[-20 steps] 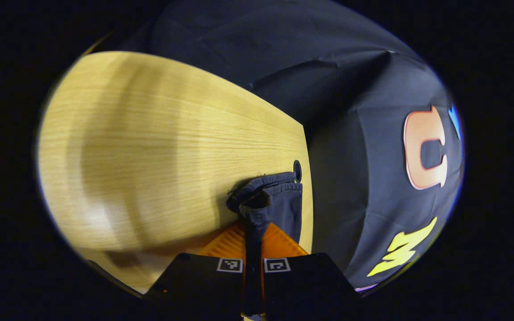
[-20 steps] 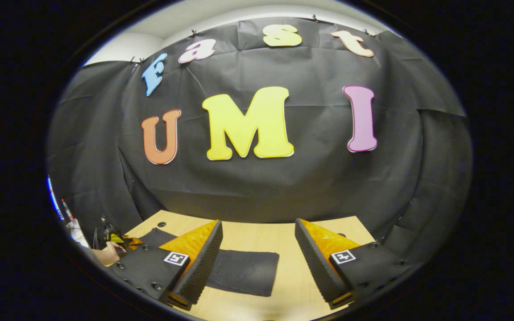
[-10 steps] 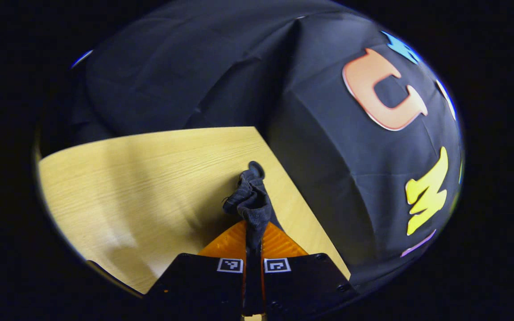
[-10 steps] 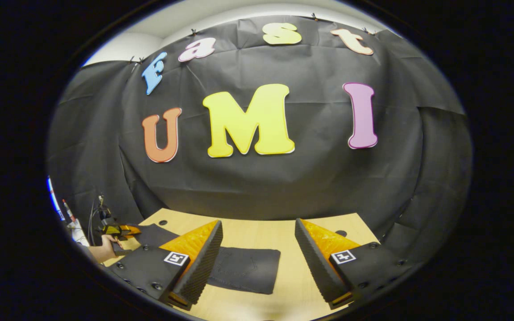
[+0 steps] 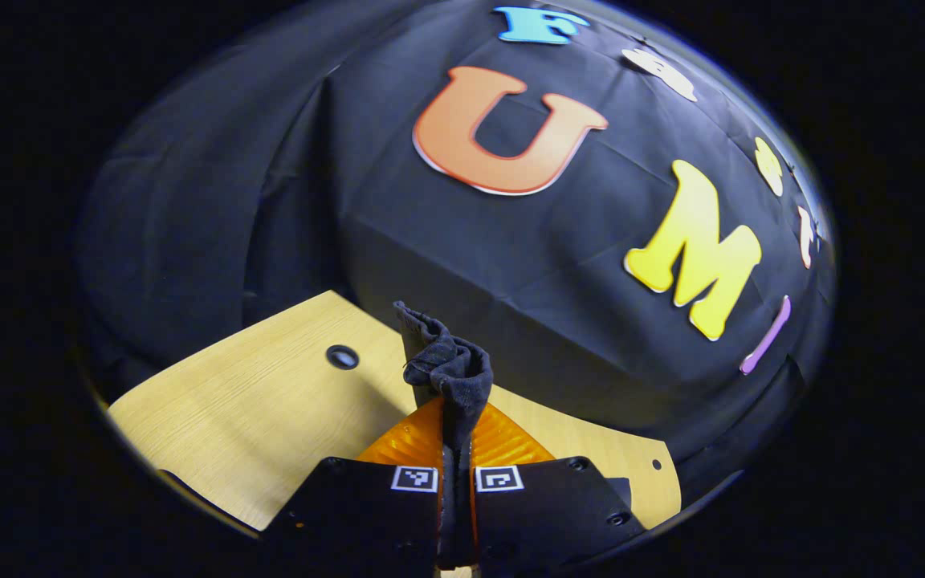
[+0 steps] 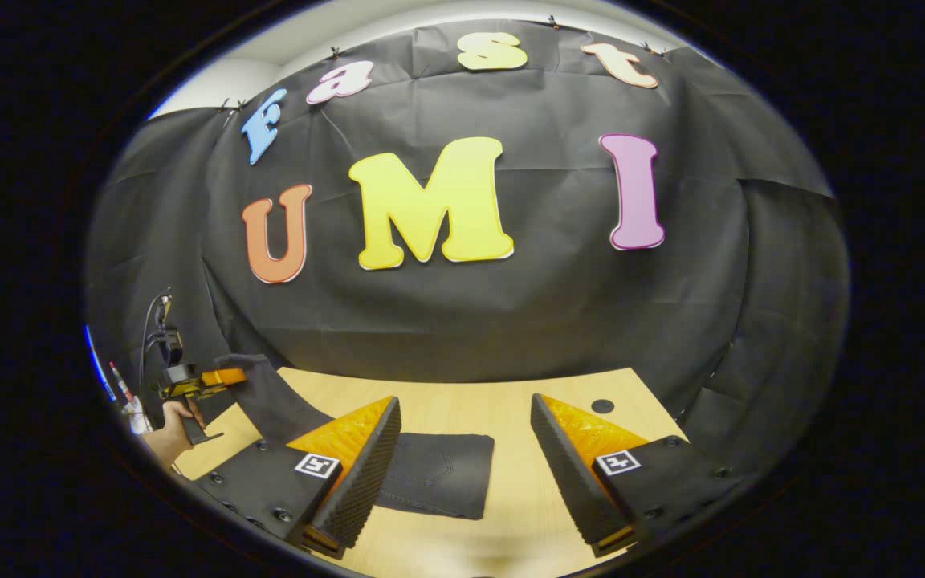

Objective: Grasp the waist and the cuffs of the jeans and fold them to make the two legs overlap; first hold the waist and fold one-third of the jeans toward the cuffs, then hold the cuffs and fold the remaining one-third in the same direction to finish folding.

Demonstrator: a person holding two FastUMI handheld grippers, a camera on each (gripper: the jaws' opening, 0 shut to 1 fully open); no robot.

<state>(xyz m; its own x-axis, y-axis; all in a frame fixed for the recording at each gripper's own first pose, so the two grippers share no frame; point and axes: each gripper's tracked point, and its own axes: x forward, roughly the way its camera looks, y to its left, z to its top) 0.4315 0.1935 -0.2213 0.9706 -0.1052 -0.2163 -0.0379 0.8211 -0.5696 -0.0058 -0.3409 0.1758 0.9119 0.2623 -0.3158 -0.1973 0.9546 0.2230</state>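
Wooden table (image 6: 511,514), jeans (image 6: 438,482) cuffs pinched by left gripper (image 5: 456,449)

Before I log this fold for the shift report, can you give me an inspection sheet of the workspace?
Surface: wooden table, with a round hole.
Job's things: dark jeans, folded part flat, one end raised.
Clutter: nothing seen.
Grippers: left gripper shut on the raised jeans end, held up by a hand; right gripper open, apart from the jeans.
Cables: black cable above the left gripper.
Surroundings: black cloth wall.
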